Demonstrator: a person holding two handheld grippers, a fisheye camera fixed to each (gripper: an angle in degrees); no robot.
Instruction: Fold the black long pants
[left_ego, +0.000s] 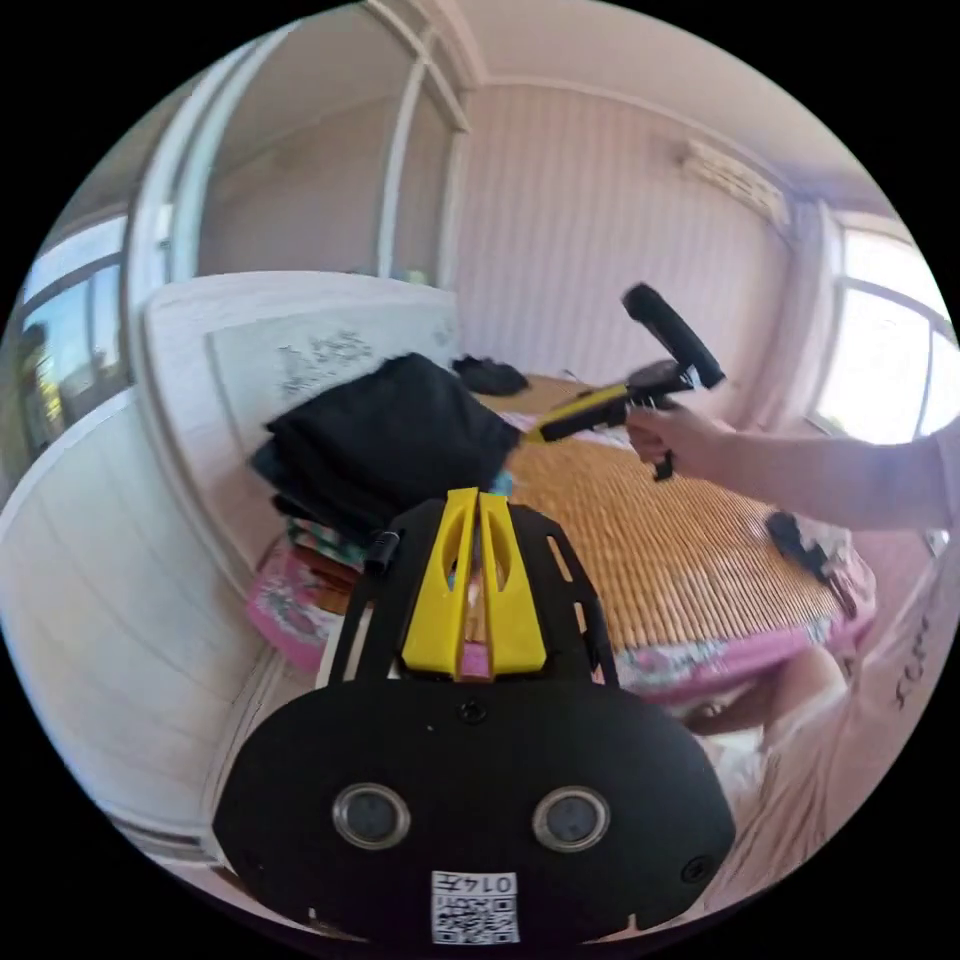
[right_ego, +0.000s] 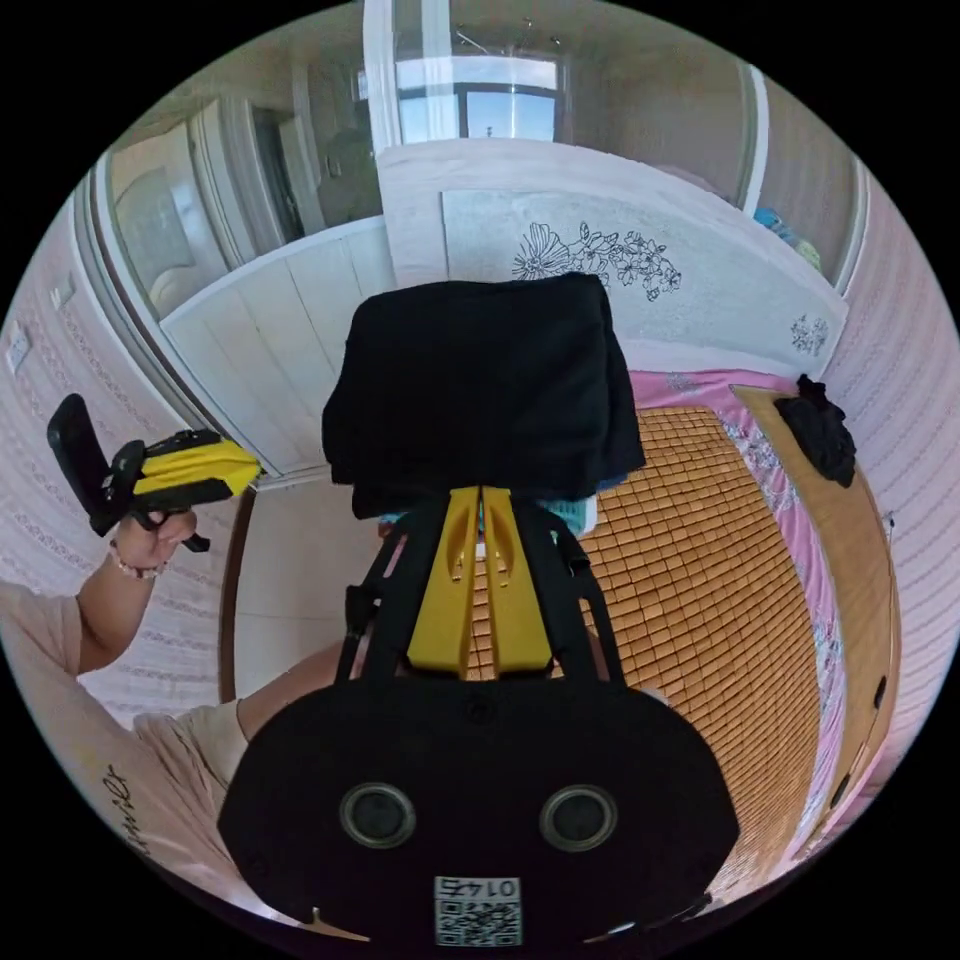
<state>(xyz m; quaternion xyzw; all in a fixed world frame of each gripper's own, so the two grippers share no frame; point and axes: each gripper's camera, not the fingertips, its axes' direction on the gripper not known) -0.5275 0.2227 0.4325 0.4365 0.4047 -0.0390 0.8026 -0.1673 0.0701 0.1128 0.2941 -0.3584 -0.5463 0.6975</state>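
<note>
The black long pants (left_ego: 390, 440) lie folded into a thick square on top of a stack of folded clothes (left_ego: 315, 545) at the head corner of the bed. In the right gripper view the folded pants (right_ego: 480, 390) sit just beyond my right gripper (right_ego: 480, 492), whose yellow jaws are shut and reach the pants' near edge. The left gripper view shows that right gripper (left_ego: 530, 432) held by a hand (left_ego: 685, 440), its tip at the pants' side. My left gripper (left_ego: 478, 495) is shut on nothing and is held off the bed. It also shows at the left of the right gripper view as the left gripper (right_ego: 250, 467).
A bamboo mat (left_ego: 660, 530) covers the bed over a pink sheet (left_ego: 275, 610). A white headboard (right_ego: 700, 270) with a flower drawing stands behind the stack. Another dark garment (right_ego: 820, 430) lies at the far side, and a small black thing (left_ego: 800, 540) near the mat's edge.
</note>
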